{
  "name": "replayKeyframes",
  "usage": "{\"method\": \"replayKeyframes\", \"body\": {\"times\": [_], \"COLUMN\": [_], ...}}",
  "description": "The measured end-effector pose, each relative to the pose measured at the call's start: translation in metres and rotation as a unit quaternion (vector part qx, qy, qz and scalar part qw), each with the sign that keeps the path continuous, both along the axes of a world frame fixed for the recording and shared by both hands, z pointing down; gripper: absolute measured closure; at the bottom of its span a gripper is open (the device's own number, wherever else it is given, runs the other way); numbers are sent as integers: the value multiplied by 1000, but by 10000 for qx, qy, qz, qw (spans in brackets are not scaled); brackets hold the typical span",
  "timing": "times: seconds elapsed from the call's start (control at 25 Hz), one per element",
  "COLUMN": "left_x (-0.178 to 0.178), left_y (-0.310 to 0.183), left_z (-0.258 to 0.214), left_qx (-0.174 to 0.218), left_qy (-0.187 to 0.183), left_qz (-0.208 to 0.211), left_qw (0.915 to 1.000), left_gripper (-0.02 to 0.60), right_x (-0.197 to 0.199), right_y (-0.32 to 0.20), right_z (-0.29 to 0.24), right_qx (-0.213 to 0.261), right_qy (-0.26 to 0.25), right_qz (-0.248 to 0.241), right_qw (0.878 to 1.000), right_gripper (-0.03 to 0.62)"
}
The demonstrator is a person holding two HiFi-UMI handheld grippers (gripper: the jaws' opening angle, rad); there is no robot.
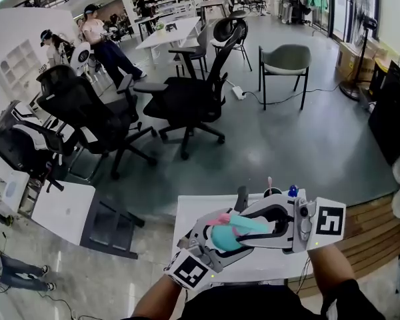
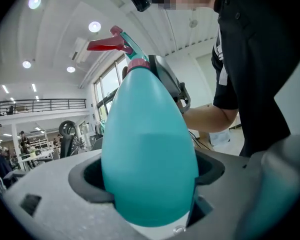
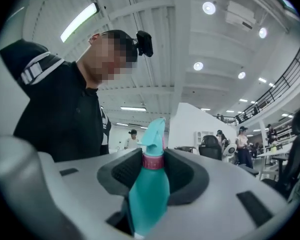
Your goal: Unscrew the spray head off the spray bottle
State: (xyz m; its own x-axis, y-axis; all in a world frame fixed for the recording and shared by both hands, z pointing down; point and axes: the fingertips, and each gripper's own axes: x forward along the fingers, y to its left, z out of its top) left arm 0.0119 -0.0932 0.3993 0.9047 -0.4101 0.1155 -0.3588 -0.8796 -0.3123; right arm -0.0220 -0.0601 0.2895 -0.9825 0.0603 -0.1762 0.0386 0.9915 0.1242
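Both claws are on the teal bottle (image 1: pixel 224 240), which lies roughly level in the air over the white worktop (image 1: pixel 187 209), just in front of the person.

The left claw (image 1: pixel 210 240) has the fat body of the bottle (image 2: pixel 149 149) clamped. In the left gripper view its dark pads (image 2: pixel 87 176) press against either flank, and the body fills the gap, with the neck leading away from the camera.

The right claw (image 1: pixel 253 225) comes in from the other side. Its jaws stand partway closed about the neck, and the ribbed pads (image 3: pixel 125 171) sit tight on the pink collar (image 3: pixel 153 161). The spray head (image 3: pixel 154 131) pokes out past them. It is on the bottle, collar seated at the neck.

From the left gripper view the spray head (image 2: pixel 124 40) shows its red trigger (image 2: pixel 104 44) sticking out sideways above the collar (image 2: pixel 138 63), with the right claw (image 2: pixel 170 84) and a bare forearm (image 2: pixel 210 116) behind it.

Beyond the worktop, black office chairs (image 1: pixel 187 99) stand on a grey floor (image 1: pixel 287 145).
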Motion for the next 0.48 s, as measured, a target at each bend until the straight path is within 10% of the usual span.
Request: {"method": "replayKeyframes", "body": {"times": [0.28, 0.48], "left_x": [-38, -51], "left_y": [-50, -66], "left_z": [12, 25], "left_qx": [9, 264], "left_qy": [-33, -307], "left_qz": [-1696, -2438], "left_qw": [9855, 9690], "left_gripper": [129, 129], "right_x": [12, -6], "right_y": [-56, -61], "right_z": [-1, 12], "right_qx": [-819, -1007], "right_qy": [-1044, -717], "right_qz": [1952, 2577], "right_qw": [9717, 9583], "right_gripper": [411, 402]}}
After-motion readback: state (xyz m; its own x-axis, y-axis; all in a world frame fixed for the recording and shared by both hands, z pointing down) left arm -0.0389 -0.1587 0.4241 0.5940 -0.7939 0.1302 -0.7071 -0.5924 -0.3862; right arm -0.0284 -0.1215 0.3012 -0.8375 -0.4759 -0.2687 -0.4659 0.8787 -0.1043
